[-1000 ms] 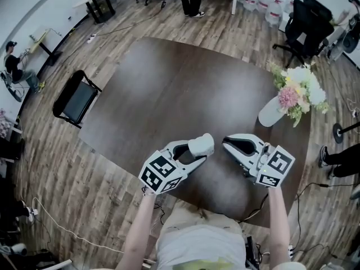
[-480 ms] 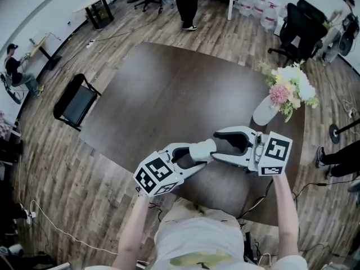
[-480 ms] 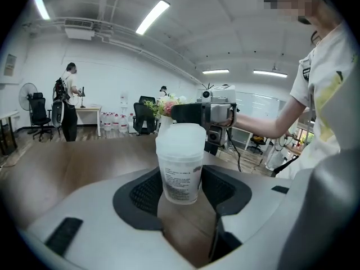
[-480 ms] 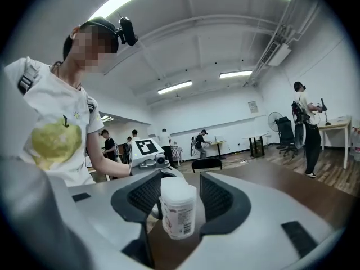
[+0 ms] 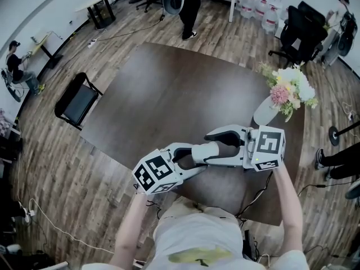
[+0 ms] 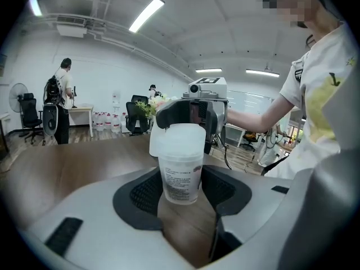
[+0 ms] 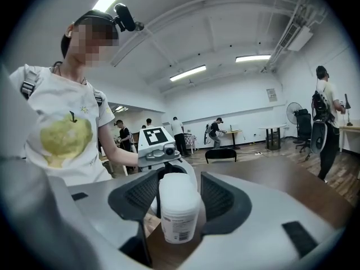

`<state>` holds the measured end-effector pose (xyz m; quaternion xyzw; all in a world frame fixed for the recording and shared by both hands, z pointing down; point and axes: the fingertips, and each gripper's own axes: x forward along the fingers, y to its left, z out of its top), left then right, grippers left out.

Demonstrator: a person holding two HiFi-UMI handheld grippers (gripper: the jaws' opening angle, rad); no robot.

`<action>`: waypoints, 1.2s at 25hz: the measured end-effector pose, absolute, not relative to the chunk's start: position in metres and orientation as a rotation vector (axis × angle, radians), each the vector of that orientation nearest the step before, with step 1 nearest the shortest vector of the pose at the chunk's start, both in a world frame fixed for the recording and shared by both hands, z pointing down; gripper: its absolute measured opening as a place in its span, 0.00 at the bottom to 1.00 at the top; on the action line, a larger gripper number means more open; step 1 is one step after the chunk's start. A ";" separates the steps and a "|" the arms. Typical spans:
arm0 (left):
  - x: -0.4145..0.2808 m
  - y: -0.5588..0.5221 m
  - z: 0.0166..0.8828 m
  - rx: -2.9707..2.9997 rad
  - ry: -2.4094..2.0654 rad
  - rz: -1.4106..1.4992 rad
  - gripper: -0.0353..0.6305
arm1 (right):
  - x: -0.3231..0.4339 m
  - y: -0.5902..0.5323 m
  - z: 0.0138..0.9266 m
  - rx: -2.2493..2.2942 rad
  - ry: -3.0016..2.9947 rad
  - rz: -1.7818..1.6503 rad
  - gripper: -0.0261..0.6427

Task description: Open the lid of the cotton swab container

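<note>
Swung in, jaws just spreading, the right gripper is straddling the lid of the cotton swab container the left gripper is pinching, needing a square, centred bite.

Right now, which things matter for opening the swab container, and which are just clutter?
Job: cotton swab container and its lid, gripped by left gripper; right gripper, fingers just opened, container between them, not gripped.
Lying about: flower vase, black chair, water bottles.
</note>
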<state>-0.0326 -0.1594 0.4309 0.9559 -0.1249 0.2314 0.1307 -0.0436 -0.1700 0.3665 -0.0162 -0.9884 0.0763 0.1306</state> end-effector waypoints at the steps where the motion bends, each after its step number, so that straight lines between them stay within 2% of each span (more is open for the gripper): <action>1: -0.033 -0.159 0.431 2.776 -0.356 0.672 0.40 | -0.044 -0.170 0.367 -0.048 -2.865 0.212 0.40; 12: -0.037 -0.162 0.426 2.789 -0.335 0.643 0.40 | -0.052 -0.171 0.371 -0.107 -2.821 0.175 0.39; 30: -0.043 -0.165 0.425 2.757 -0.345 0.595 0.41 | -0.056 -0.184 0.372 -0.081 -2.863 0.450 0.38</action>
